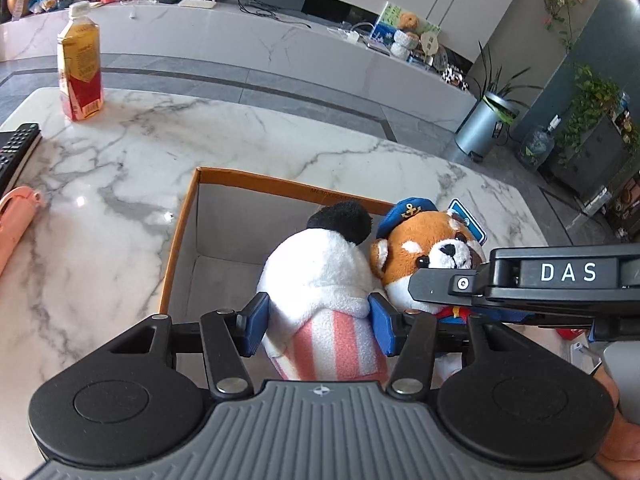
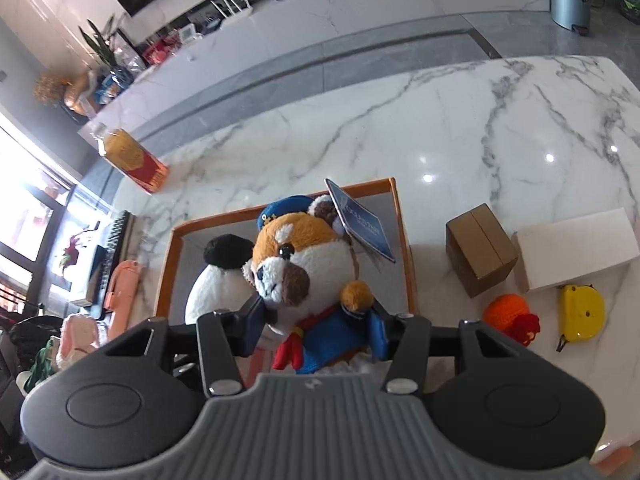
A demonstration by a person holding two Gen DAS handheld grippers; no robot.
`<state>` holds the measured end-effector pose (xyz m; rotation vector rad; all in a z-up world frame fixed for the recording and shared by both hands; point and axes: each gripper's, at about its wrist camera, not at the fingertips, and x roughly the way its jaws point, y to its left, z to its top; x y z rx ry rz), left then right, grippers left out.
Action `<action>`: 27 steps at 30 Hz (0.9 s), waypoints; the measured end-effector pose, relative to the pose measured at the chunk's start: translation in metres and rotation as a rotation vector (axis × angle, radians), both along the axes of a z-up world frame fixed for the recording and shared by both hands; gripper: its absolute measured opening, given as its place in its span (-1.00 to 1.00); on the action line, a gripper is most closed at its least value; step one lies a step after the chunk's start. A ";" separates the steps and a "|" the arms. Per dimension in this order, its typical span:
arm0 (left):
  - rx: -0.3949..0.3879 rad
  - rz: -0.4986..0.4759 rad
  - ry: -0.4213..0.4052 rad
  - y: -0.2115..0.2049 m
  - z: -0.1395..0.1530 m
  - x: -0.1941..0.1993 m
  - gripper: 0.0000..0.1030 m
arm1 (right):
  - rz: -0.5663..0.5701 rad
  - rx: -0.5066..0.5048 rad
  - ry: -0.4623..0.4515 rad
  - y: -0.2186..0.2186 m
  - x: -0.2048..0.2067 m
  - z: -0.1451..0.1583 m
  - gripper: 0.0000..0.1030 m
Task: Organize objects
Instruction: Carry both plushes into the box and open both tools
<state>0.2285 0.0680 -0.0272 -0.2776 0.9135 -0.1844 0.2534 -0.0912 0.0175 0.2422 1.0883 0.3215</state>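
Note:
My left gripper (image 1: 318,322) is shut on a white plush with a black ear and pink-striped body (image 1: 320,280), held over an open orange-rimmed box (image 1: 182,224). My right gripper (image 2: 316,330) is shut on a brown and white dog plush (image 2: 304,272) in a blue sailor cap and blue outfit, with a blue tag (image 2: 362,226), also over the box (image 2: 402,220). The two plushes touch side by side. The right gripper's body (image 1: 560,280) crosses the left wrist view beside the dog plush (image 1: 424,256). The white plush (image 2: 218,280) shows left of the dog in the right wrist view.
On the marble table: a yellow-red drink bottle (image 1: 80,68), a black remote (image 1: 16,152) and a pink object (image 1: 16,220) at left; a brown carton (image 2: 480,250), a white box (image 2: 576,248), an orange crochet toy (image 2: 508,316) and a yellow tape measure (image 2: 580,312) at right.

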 end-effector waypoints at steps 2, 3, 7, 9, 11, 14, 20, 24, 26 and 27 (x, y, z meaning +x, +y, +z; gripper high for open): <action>0.026 -0.029 0.010 -0.005 -0.005 0.005 0.20 | -0.012 -0.023 0.019 0.005 0.007 -0.006 0.05; 0.040 -0.037 0.015 -0.007 -0.007 0.006 0.20 | -0.014 -0.038 0.026 0.008 0.011 -0.010 0.05; 0.081 -0.064 0.031 -0.014 -0.016 0.009 0.20 | -0.014 -0.090 0.057 0.017 0.017 -0.021 0.08; 0.101 -0.075 0.033 -0.017 -0.019 0.012 0.20 | 0.002 -0.129 0.055 0.023 0.017 -0.024 0.08; 0.132 -0.084 0.039 -0.023 -0.022 0.013 0.20 | 0.025 -0.164 0.057 0.028 0.019 -0.028 0.10; 0.189 -0.098 0.031 -0.032 -0.026 0.015 0.20 | 0.060 -0.199 0.047 0.035 0.020 -0.033 0.15; 0.212 -0.106 0.017 -0.036 -0.029 0.019 0.25 | 0.120 -0.277 0.004 0.041 0.023 -0.033 0.10; 0.212 -0.122 0.021 -0.035 -0.029 0.019 0.30 | 0.167 -0.286 -0.010 0.040 0.023 -0.025 0.16; 0.219 -0.139 0.027 -0.035 -0.028 0.018 0.31 | 0.197 -0.297 -0.024 0.040 0.019 -0.021 0.12; 0.223 -0.148 0.027 -0.035 -0.028 0.018 0.33 | 0.206 -0.295 -0.032 0.038 0.017 -0.018 0.09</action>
